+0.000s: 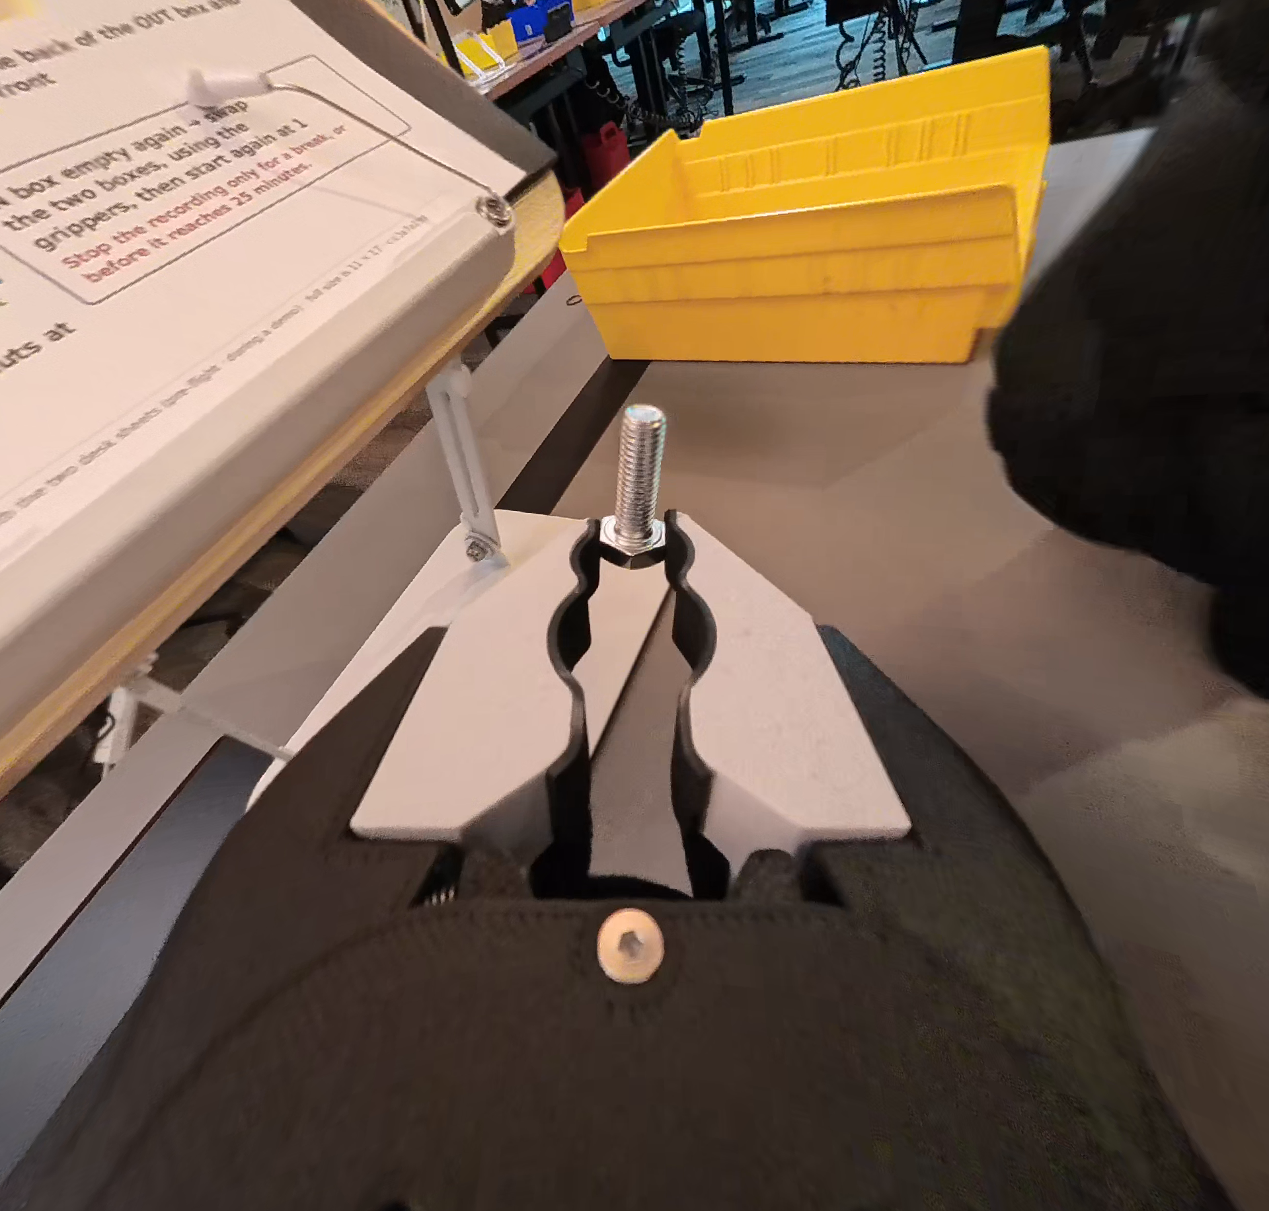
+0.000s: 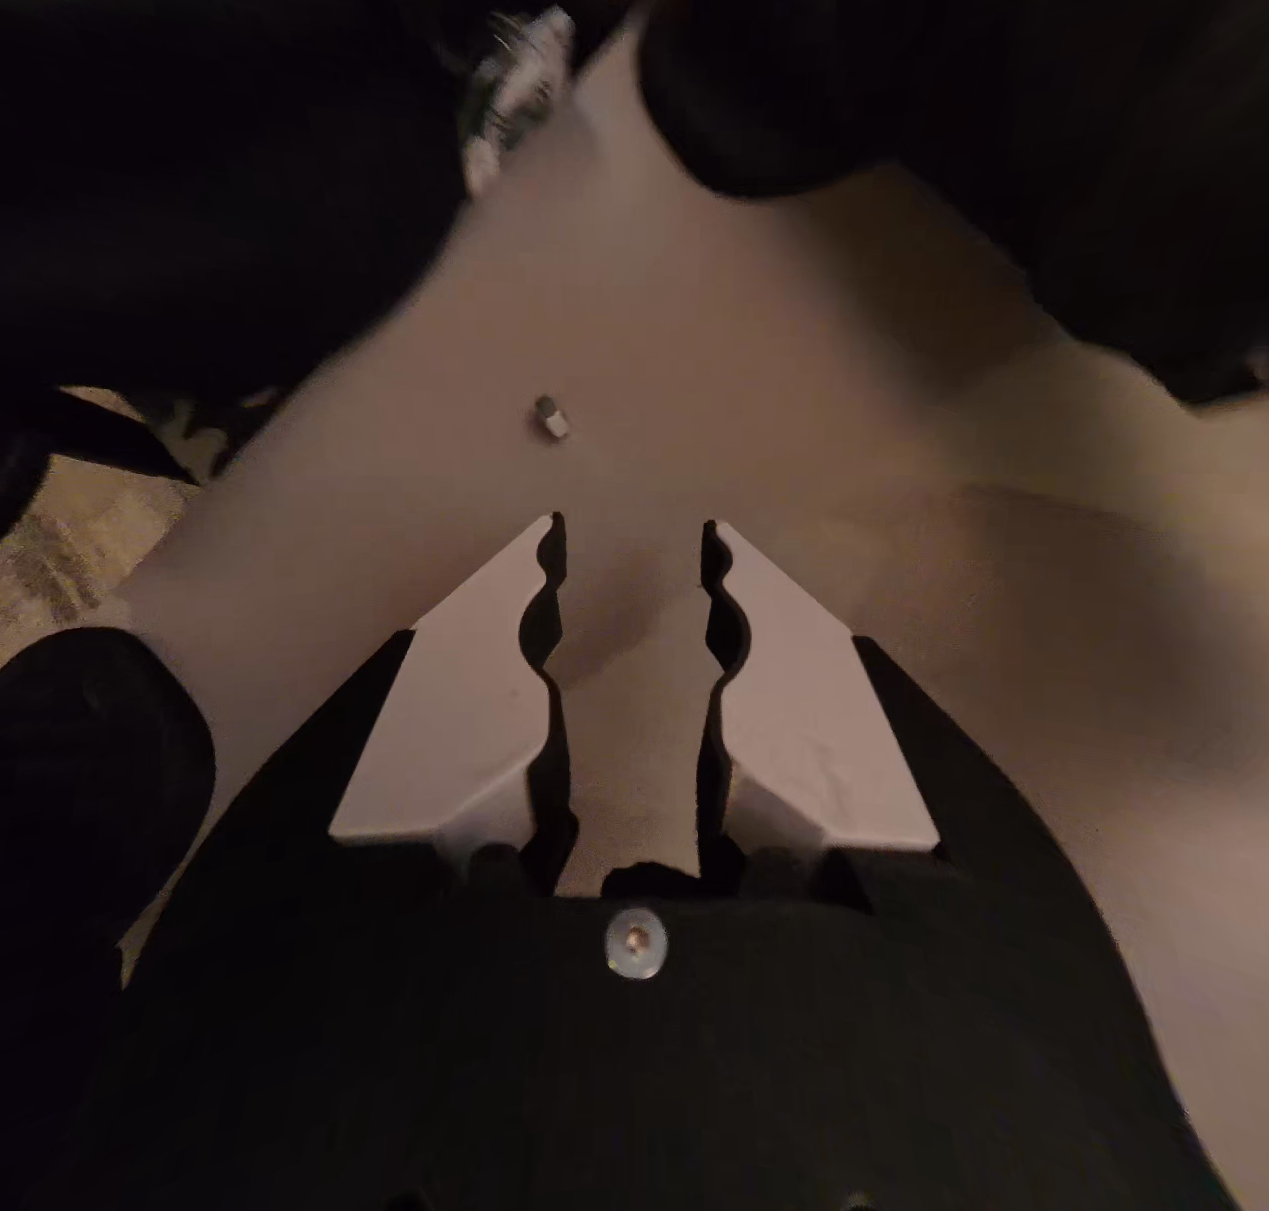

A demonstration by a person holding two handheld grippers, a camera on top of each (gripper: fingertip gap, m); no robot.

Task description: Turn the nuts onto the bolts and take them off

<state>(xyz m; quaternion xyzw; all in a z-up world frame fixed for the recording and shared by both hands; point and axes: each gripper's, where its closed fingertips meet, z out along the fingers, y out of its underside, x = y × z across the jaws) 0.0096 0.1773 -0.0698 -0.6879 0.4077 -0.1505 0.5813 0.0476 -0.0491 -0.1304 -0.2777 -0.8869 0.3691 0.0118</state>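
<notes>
A: Left wrist view: your left gripper point(image 1: 632, 546) grips a bolt point(image 1: 638, 474) by its hex head, threaded shank pointing up and bare of any nut. Behind it, yellow bins point(image 1: 810, 264) sit on the grey table point(image 1: 858, 525), and a printed sheet on a tilted board point(image 1: 226, 216) stands to the left.

B: And the right side?

A: Right wrist view, dim and blurred: your right gripper point(image 2: 632, 525) hangs over the table, and a small nut point(image 2: 551, 417) lies loose on the tabletop just ahead of the fingertips, slightly left of centre.

B: How should you take this step?

A: Likely the pick-up comes next. Shift a little left so the nut sits between the tips, come down square to the table, and close on two opposite flats. Keep the bolt upright and steady meanwhile, so the thread can start straight.

B: State of the jaws?

A: Left: clamped on the bolt head, tips nearly together. Right: apart, with a clear gap wider than the nut, holding nothing and apparently touching nothing.
</notes>
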